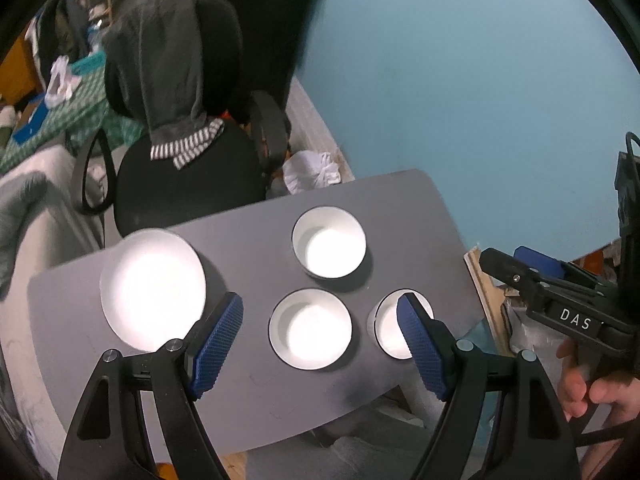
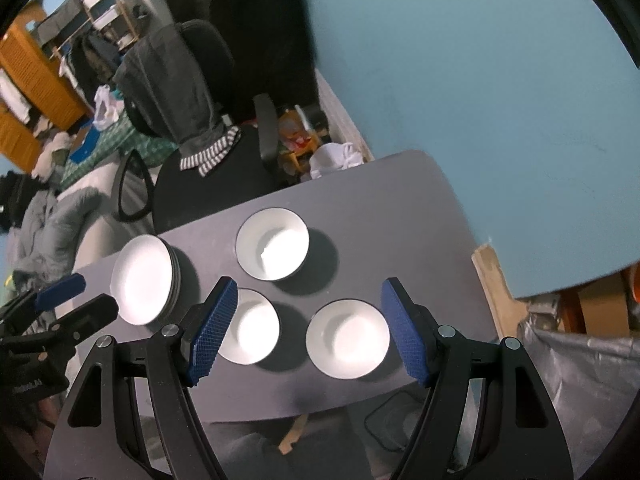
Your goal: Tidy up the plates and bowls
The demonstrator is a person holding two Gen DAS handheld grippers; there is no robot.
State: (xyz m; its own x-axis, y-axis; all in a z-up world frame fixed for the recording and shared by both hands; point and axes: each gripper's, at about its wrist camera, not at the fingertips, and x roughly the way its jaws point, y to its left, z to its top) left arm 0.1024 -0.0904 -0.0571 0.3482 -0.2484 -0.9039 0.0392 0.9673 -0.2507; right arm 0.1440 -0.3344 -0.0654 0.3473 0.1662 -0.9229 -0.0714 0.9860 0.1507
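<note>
risk 1: the near-right bowl [image 2: 347, 339] sits close to the table [image 2: 400, 216] front edge; a skewed grab or a nudge from one pad could push it off
risk 2: both grippers point at the same tight bowl cluster; judged likely to bump each other or a neighbour bowl
risk 3: plate stack [image 2: 146, 280] overhangs near the table's left edge; a sideways knock could tip it
left gripper [image 1: 320, 340]: wide open, nothing held, hovering with the middle bowl [image 1: 310, 329] seen between its pads
right gripper [image 2: 308, 324]: wide open, empty, above the near-right bowl
look: three white bowls, dark thin rims, glossy, glare washes out insides; plates white, stacked, count unclear
where: far bowl [image 2: 273, 245] behind the middle bowl; near-right bowl just beside it on the right; plate stack left of it, apart
</note>
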